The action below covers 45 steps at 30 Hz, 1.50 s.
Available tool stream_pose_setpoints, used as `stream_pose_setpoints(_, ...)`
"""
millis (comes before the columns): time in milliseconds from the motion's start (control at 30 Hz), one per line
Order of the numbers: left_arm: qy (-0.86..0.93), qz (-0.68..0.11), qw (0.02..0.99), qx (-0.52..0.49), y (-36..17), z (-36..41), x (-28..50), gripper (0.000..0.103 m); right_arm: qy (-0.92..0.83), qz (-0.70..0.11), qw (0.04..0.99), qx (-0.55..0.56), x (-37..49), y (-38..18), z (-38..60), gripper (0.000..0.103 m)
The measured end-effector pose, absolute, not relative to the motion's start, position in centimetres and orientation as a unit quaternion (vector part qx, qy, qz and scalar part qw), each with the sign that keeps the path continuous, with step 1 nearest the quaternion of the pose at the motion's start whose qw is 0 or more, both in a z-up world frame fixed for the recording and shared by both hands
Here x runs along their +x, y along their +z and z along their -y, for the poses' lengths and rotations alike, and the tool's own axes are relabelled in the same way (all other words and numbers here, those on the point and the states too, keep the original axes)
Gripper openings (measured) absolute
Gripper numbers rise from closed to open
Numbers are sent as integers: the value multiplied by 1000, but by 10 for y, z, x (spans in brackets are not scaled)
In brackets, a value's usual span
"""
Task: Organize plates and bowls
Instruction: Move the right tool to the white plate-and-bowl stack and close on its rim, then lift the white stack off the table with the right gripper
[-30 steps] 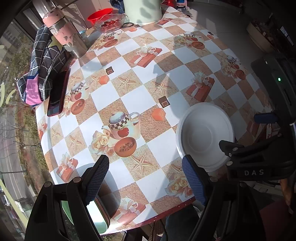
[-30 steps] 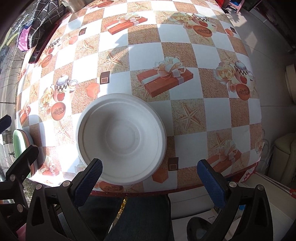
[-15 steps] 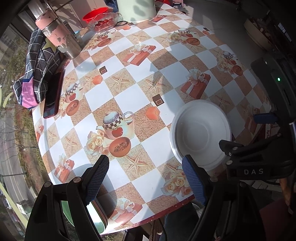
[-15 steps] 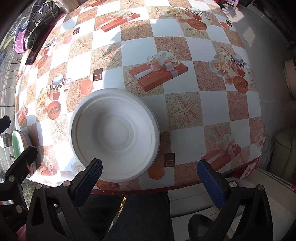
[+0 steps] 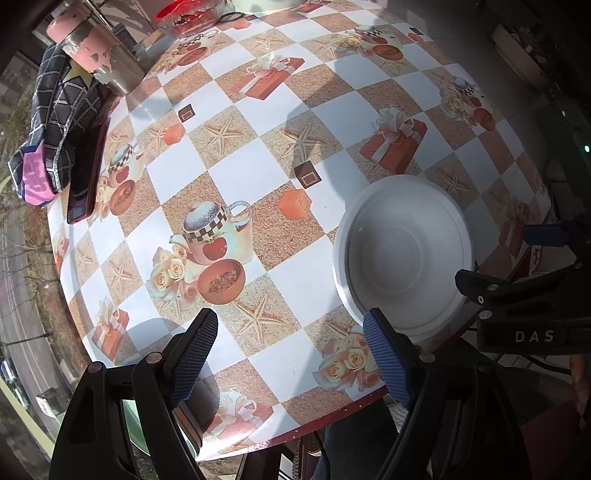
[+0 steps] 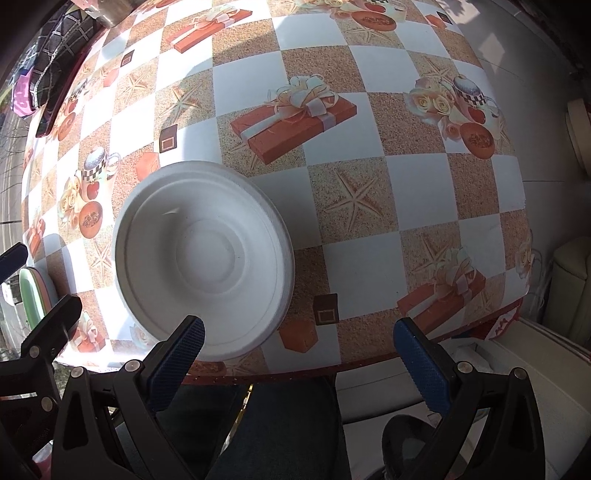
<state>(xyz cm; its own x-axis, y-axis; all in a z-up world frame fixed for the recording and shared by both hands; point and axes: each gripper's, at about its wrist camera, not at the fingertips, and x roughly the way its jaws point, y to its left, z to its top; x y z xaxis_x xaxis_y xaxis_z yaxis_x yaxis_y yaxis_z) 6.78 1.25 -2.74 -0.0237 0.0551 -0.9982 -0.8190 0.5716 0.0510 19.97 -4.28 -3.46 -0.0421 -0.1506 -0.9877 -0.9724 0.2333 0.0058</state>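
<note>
While both tools hang jaws-down over the near edge of the table, the left gripper has its blue pads spread wide with nothing between them, and the right gripper is likewise parted and empty. Just ahead of the right gripper's left pad sits the white bowl, upright on the checked cloth close to the table's near edge, and nothing lies in it. A stack of green-rimmed plates peeks past the table edge by the left gripper; what it rests on I cannot tell. At the far side stand a glass bowl holding something red, a pink and steel canister, a checked pouch and a dark phone.
</note>
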Motion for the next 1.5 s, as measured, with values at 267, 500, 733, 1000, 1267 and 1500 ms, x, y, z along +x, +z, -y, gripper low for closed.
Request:
stream_pose_setpoints(267,347,-640,607,-317,-58,-18,79,84,392,-628,509,-439,217,-53,39,103)
stream_pose_setpoints(500,343,-652,589,-333,-88,-25,87,84,372,-643,503,-442,225,-75,32,103)
stream_pose_setpoints(733,346,-656,579,-339,-110,-30,94,84,361,-650,494,-450,222,-100,29,103)
stream_pose_setpoints(1000,349,-648,576,-356,-127,-32,92,102,371,-659,480,-444,217,-114,24,103)
stream_pose_setpoints(1267,332,-630,581,-394,-142,-33,92,103,369,-665,476,-442,223,-116,18,103)
stream_pose_setpoints(1500,335,-619,581,-409,-147,-33,84,103,364,-670,474,-440,225,-116,13,103)
